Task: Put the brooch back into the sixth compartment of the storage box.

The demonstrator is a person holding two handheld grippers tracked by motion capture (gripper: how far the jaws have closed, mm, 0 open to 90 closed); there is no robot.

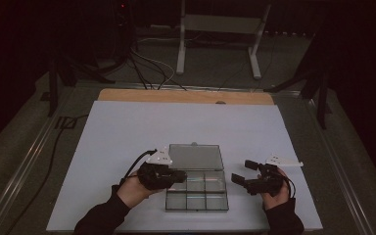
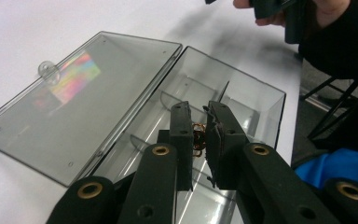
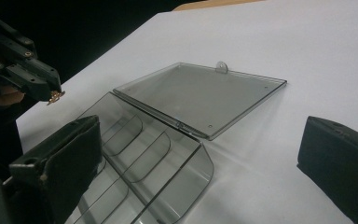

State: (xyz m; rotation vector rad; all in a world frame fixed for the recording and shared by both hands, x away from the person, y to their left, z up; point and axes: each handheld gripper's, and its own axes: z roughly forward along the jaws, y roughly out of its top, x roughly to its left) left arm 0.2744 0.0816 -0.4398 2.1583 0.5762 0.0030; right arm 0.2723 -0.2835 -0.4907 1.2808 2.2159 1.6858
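Nearest us in the high view, the left hand-held gripper (image 1: 176, 177) hangs over the left edge of the clear plastic compartment box (image 1: 197, 196), and the right hand-held gripper (image 1: 240, 172) stands just off the box's right side with bare tabletop (image 1: 127, 127) between. In the left gripper view we see what the high view cannot give: the jaws are clamped on a small coppery metal piece (image 2: 198, 139), perhaps a coiled clip, though it is too small to be sure, held above the box's dividers (image 2: 168, 100). The right gripper view shows that same piece at the left jaw tips (image 3: 55, 96), clear of the box, and its own jaws standing wide apart with nothing between them. Farther off, the hinged lid (image 1: 196, 156) lies flat open behind the box, its tab (image 3: 221, 66) at the far edge. Beyond it the white sheet runs free to the wooden rim (image 1: 186, 96).
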